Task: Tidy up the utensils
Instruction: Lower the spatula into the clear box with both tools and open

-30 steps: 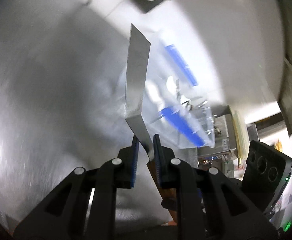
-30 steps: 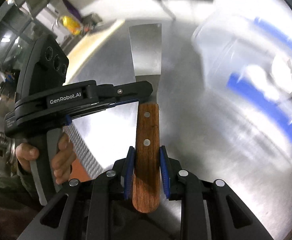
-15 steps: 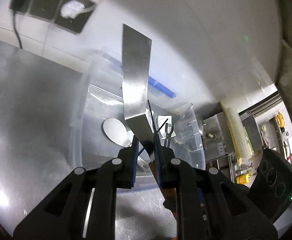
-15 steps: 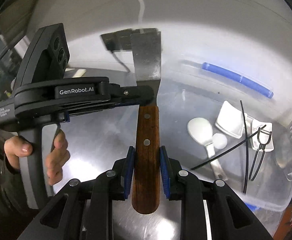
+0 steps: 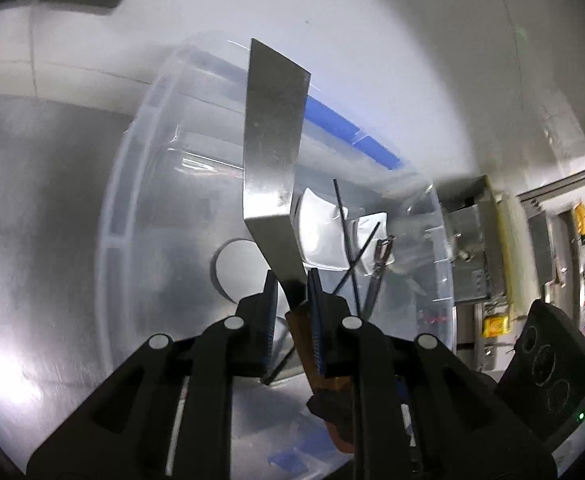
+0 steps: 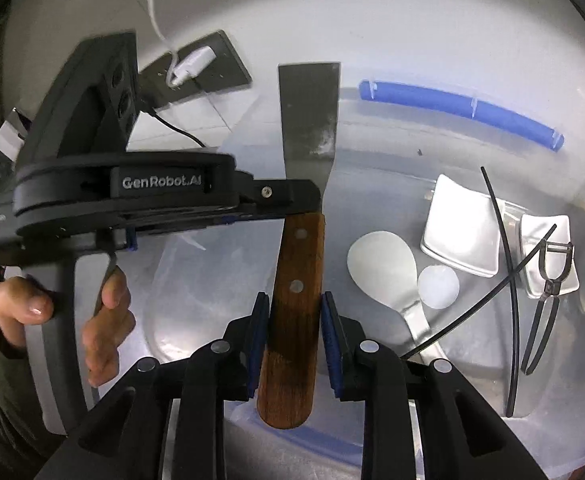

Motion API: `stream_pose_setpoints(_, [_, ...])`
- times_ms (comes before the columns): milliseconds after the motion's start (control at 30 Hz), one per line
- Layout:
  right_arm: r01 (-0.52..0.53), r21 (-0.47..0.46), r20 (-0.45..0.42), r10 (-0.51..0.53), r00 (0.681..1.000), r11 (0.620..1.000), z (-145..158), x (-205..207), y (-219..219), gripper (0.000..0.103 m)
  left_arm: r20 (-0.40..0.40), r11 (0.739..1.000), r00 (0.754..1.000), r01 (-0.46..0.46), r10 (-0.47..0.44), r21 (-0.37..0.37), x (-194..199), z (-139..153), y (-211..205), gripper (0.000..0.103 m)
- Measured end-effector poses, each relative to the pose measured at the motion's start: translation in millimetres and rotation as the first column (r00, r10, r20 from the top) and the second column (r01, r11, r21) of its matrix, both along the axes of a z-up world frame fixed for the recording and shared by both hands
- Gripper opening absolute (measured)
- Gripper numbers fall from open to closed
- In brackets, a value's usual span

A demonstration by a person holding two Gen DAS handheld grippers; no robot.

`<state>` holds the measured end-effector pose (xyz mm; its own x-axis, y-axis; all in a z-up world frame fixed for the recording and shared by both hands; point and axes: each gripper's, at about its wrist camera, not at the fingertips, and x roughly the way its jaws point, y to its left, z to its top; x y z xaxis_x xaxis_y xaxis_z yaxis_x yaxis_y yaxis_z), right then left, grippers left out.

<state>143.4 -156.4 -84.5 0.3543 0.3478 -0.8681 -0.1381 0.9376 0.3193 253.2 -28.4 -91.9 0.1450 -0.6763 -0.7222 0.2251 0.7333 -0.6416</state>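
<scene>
The spatula (image 6: 300, 240) hangs over the near-left part of the bin (image 6: 572, 420), which stands on the counter (image 5: 32, 220) near the wall. Inside, a spoon (image 6: 384, 268) lies mid-floor, two scoops (image 6: 460, 232) toward the far-right corner, and what seems a peeler (image 6: 548, 292) rightmost.

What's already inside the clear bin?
Inside the clear bin: a white spoon, two square white dishes, a peeler, black cable ties. The held spatula hides part of the floor.
</scene>
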Motion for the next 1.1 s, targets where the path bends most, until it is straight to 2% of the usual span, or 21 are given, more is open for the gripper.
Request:
stream_pose_setpoints(200, [0.038,0.04,-0.076,-0.035,0.997,0.998,-21.9,8.9,-11.9,0.027,-0.006,0.996,0.999,0.045,-0.045,0.082,3.6,-9.7,-22.1,0.014])
stream_pose_setpoints(367, [0.087,0.091,-0.137,-0.074,0.988,0.992,-33.9,14.7,-23.3,0.027,-0.025,0.979,0.998,0.06,-0.056,0.196,4.4,-20.3,-38.2,0.014])
stream_pose_setpoints(467, [0.12,0.066,-0.157,-0.108,0.982,0.991,-39.5,17.7,-30.6,0.027,-0.056,0.968,0.996,0.076,-0.064,0.239,5.1,-27.1,-41.0,0.014])
stream_pose_setpoints(567, [0.137,0.071,-0.19,-0.122,0.974,0.988,-45.7,21.9,-37.8,0.022,-0.05,0.952,0.996,0.081,-0.07,0.295,2.9,-30.8,-46.4,0.014])
stream_pose_setpoints(767, [0.132,0.039,-0.209,-0.121,0.97,0.99,-53.0,26.1,-33.1,0.023,-0.058,0.942,0.996,0.077,-0.061,0.326,0.6,-37.2,-50.3,0.014])
stream_pose_setpoints(900, [0.136,0.014,-0.17,-0.131,0.977,0.991,-44.5,22.4,-32.6,0.023,-0.028,0.943,0.998,0.054,-0.047,0.329,-5.8,-30.1,-43.7,0.014])
stream_pose_setpoints(1033, [0.126,-0.045,-0.054,-0.129,0.99,0.991,-12.0,4.6,-33.8,0.025,0.073,0.946,0.997,0.0,-0.025,0.324,-21.2,3.2,-37.6,0.014])
stream_pose_setpoints(1100, [0.125,-0.071,-0.001,-0.126,0.992,0.99,3.2,-5.4,-36.2,0.027,0.106,0.958,0.994,-0.004,-0.027,0.285,-33.7,22.1,-35.3,0.014])
